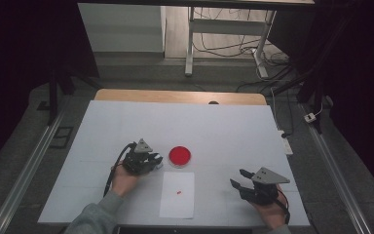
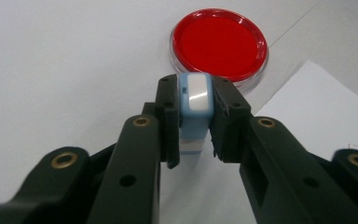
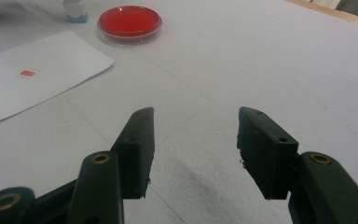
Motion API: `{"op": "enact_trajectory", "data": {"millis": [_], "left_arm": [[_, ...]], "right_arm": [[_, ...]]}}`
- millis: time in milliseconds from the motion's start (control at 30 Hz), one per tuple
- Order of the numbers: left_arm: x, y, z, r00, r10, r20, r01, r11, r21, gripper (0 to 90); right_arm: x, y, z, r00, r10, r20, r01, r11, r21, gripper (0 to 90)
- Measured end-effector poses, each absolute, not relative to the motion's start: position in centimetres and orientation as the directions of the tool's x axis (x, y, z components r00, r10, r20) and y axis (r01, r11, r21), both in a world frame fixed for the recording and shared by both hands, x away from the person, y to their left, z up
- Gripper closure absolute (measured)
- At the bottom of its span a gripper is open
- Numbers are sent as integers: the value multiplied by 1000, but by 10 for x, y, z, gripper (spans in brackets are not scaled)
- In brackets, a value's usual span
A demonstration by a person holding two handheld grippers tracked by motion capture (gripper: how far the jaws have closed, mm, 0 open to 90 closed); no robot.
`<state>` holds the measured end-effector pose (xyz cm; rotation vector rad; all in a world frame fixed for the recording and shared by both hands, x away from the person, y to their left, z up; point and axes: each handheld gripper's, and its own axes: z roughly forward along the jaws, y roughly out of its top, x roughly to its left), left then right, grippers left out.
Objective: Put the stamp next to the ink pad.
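Gripping: left tongs (image 2: 193, 116) clamp a small stamp block (image 2: 195, 105), one black pad pressed on each of its sides; the jaws have eased a shade wider in the last moment, block between them.
Stamp block: pale blue rounded-rectangle body, glossy white panel on top, smooth plastic look; its base stands on the tabletop in the right gripper view.
Block's place: centre of the left gripper view, just below the red dish (image 2: 219, 43); in the high view it sits at the tips of the left tongs (image 1: 155, 159), just left of the dish.
Red dish: round, shallow, clear shiny rim around a flat bright-red inside; lies middle of the high view, near the paper's top edge.
Paper sheet (image 1: 177, 195): white, matte, rectangular, lower centre of the high view, with a tiny red square mark (image 3: 27, 73) printed on it.
Right tongs (image 3: 196, 144): half spread, nothing between the pads, low over bare tabletop at the lower right of the high view, well apart from block and dish.
Tongs build: matte black angular links, brass-coloured rivets, flat blocky pads; grey three-cornered plate on top.
Tabletop (image 1: 233, 131): white, faintly grainy covering with thin creases; a wooden edge shows along the far side.
Room: dim, grey floor, white desk legs and loose cables at upper centre, metal rails either side.
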<state>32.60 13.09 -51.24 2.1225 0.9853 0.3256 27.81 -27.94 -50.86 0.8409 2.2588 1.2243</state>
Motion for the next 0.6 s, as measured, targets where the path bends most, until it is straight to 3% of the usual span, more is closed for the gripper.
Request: {"op": "enact_trajectory", "data": {"millis": [333, 600], "left_arm": [[325, 131, -511, 674, 734, -84, 532, -403, 745, 634], [322, 136, -504, 655, 749, -101, 508, -338, 793, 429]], "right_arm": [[278, -279, -509, -722, 686, -86, 303, 425, 853, 464], [278, -280, -508, -721, 688, -85, 307, 426, 851, 464]]}}
